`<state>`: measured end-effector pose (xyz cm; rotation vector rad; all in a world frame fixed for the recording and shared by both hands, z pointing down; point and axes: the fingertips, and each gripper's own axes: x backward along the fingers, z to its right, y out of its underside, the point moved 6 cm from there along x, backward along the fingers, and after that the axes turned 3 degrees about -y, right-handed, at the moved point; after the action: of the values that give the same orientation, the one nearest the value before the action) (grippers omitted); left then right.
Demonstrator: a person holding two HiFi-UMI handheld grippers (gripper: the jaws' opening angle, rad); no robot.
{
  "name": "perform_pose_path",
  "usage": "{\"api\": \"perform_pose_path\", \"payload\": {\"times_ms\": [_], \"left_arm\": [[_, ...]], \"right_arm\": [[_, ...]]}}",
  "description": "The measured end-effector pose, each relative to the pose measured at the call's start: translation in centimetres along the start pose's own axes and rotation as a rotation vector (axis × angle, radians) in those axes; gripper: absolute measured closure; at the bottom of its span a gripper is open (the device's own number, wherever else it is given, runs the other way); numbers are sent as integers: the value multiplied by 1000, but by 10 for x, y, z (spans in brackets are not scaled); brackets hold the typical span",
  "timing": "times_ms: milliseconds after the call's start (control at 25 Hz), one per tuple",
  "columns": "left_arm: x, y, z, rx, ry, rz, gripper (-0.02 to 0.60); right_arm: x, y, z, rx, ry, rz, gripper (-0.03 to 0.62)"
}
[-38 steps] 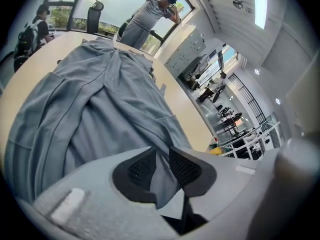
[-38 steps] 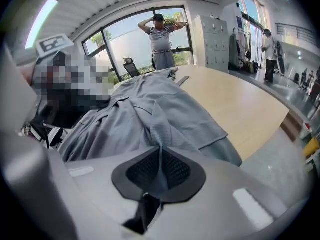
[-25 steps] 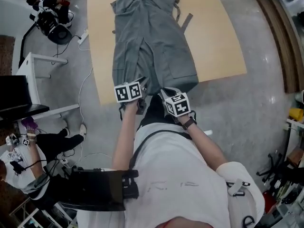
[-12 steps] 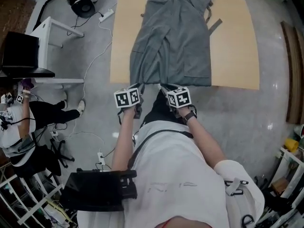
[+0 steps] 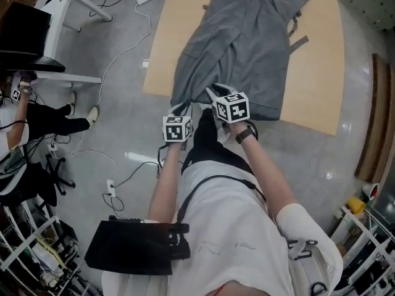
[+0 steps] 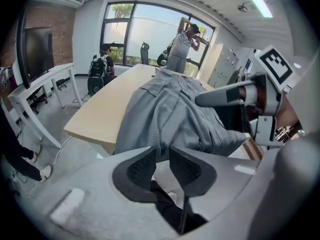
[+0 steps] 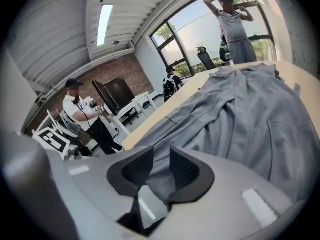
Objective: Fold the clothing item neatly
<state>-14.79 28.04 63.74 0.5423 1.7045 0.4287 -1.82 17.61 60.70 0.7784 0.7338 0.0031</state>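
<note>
A grey garment (image 5: 247, 48) lies lengthwise on the wooden table (image 5: 162, 54), its hem hanging at the near edge. My left gripper (image 5: 179, 108) is shut on the hem's near left corner, and the cloth (image 6: 170, 114) runs down into its pads (image 6: 141, 166). My right gripper (image 5: 210, 92) is at the middle of the hem. Its jaws are closing with a fold of the grey cloth (image 7: 240, 119) pinched between the pads (image 7: 183, 168). The right gripper's finger (image 6: 220, 97) shows over the cloth in the left gripper view.
The person's body stands right against the table's near edge. A white desk (image 5: 68, 5) with a dark monitor (image 5: 24, 29) stands left, with a seated person (image 5: 15, 113) and floor cables (image 5: 117, 165). Two people (image 6: 184, 44) are at the far window.
Both grippers have come up from below the table's near edge to the hem. The right gripper now reaches over the cloth. The view has swung, so the table sits further right.
</note>
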Motion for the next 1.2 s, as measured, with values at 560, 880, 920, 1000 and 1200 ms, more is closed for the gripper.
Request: {"api": "perform_pose_path", "payload": {"times_ms": [560,880,920,1000,1200], "left_arm": [[-27,14,-4,61,-40,11,532],[32,1,13,90,200,-4,580],[40,-2,18,84,241,-10,580],[51,-7,33,60,343,-41,580],[41,4,83,-61,520,-198,577]], "right_arm": [[-77,-55,85,138,366,-106,517],[-29,-67,68,147,271,-10,574],[-16,-68,67,129,261,6,574],[12,-68,67,87,244,36,574],[58,-59,82,20,243,36,574]]}}
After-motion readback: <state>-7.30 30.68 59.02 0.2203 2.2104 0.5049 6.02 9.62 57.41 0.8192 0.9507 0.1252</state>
